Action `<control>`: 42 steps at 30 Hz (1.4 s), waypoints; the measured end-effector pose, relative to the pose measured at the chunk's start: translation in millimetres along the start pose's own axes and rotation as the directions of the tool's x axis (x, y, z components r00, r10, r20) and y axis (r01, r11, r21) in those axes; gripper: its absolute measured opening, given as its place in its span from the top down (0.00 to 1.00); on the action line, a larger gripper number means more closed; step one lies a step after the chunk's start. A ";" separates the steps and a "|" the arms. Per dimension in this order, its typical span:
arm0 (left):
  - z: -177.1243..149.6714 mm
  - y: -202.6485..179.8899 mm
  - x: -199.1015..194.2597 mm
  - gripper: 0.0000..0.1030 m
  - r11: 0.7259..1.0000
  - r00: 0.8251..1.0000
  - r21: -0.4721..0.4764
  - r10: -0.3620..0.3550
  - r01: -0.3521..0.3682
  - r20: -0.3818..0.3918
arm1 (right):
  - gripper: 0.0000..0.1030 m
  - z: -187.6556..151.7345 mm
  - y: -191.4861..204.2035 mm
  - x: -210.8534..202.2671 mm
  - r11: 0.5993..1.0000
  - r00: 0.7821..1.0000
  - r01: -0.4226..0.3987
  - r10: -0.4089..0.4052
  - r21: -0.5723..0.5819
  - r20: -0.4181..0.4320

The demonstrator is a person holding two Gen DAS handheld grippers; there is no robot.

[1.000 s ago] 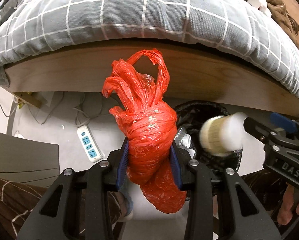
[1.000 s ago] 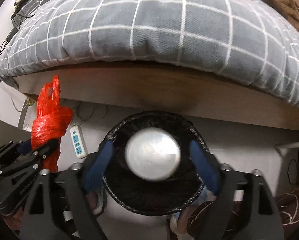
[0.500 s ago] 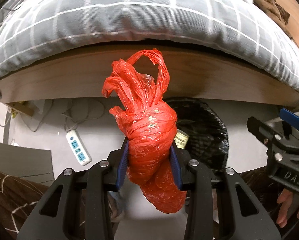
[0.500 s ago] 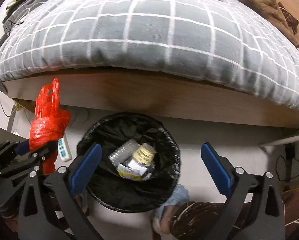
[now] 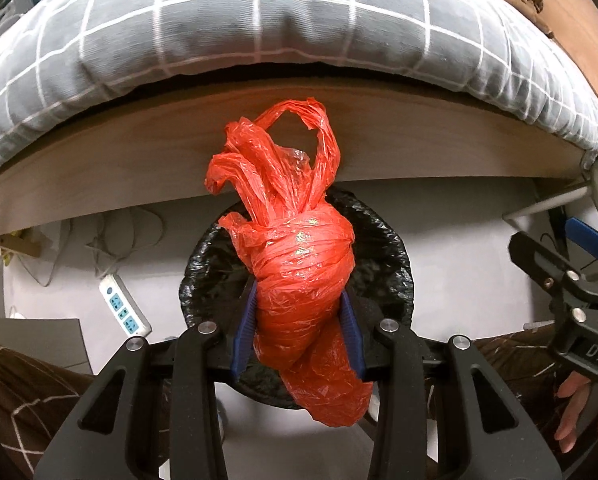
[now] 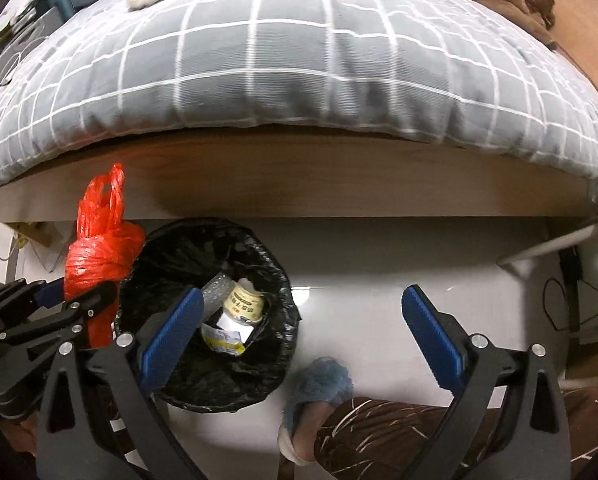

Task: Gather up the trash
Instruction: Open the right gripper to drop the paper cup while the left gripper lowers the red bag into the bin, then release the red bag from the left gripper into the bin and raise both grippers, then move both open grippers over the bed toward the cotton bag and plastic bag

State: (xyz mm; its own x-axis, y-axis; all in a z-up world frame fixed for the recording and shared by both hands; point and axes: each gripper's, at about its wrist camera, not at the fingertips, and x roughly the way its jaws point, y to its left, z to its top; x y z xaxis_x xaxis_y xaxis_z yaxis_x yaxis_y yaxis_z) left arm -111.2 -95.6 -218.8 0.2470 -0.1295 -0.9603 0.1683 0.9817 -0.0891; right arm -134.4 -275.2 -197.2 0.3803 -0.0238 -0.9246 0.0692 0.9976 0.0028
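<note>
A bundled red plastic bag (image 5: pixel 299 280) sits pinched between the blue pads of my left gripper (image 5: pixel 299 320), which is shut on it. It hangs above the black-lined trash bin (image 5: pixel 383 248) on the floor. In the right wrist view the same red bag (image 6: pixel 99 248) and left gripper (image 6: pixel 59 308) are at the bin's left rim (image 6: pixel 171 236). A cream-labelled bottle (image 6: pixel 245 304) lies inside the bin with wrappers. My right gripper (image 6: pixel 303 320) stands wide open with nothing in it, over the floor just right of the bin.
A bed with a grey checked duvet (image 6: pixel 299 60) and a wooden side board (image 6: pixel 299 176) runs behind the bin. A white power strip (image 5: pixel 123 308) lies on the floor to the left. A foot in a blue fuzzy slipper (image 6: pixel 319 384) is near the bin.
The bottle left my right gripper and now lies in the bin. That gripper opened wide and shifted right. My left gripper carried the red bag rightward over the bin.
</note>
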 end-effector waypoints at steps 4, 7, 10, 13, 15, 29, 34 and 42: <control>-1.9 -4.6 5.7 0.60 1.000 1.000 0.005 0.003 -0.003 -0.009 | 0.07 -1.9 -5.0 3.6 1.000 1.000 -0.002 0.002 0.014 -0.008; -4.2 -6.9 9.2 0.56 1.000 1.000 0.013 0.016 -0.015 -0.012 | 0.07 -0.4 -2.9 1.9 1.000 1.000 -0.014 0.014 0.013 -0.002; -4.5 -7.5 13.3 0.50 1.000 1.000 0.016 0.025 -0.025 -0.010 | 0.07 2.1 1.9 0.1 1.000 1.000 -0.023 0.023 0.000 0.006; -4.5 -6.1 13.9 0.45 0.999 1.000 0.018 0.027 -0.027 -0.005 | 0.07 5.5 5.3 -3.5 1.000 1.000 -0.026 0.026 -0.008 0.014; -3.7 -6.0 12.6 0.39 0.999 0.999 0.020 0.034 -0.034 0.006 | 0.07 6.4 5.0 -4.7 1.000 1.000 -0.022 0.022 -0.006 0.019; 20.5 1.6 -46.3 0.06 0.997 0.977 0.003 0.071 -0.073 0.200 | 0.07 32.0 -3.1 -49.4 1.000 0.981 -0.006 0.001 0.021 0.193; 34.7 4.6 -74.8 0.06 0.997 0.962 0.003 0.074 -0.077 0.264 | 0.07 43.5 0.8 -75.5 1.000 0.958 -0.006 0.003 0.009 0.287; 60.8 13.8 -106.0 0.06 0.994 0.928 -0.014 0.108 -0.110 0.356 | 0.07 74.5 4.3 -105.8 1.000 0.918 0.002 0.000 -0.005 0.397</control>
State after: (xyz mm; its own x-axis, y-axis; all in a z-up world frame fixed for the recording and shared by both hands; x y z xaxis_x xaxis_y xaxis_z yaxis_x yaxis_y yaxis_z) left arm -77.1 -76.8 -102.1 0.5874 -0.0639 -0.8068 0.1267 0.9918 0.0137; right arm -105.6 -273.3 -71.0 0.7153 -0.0480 -0.6972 0.0657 0.9978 -0.0012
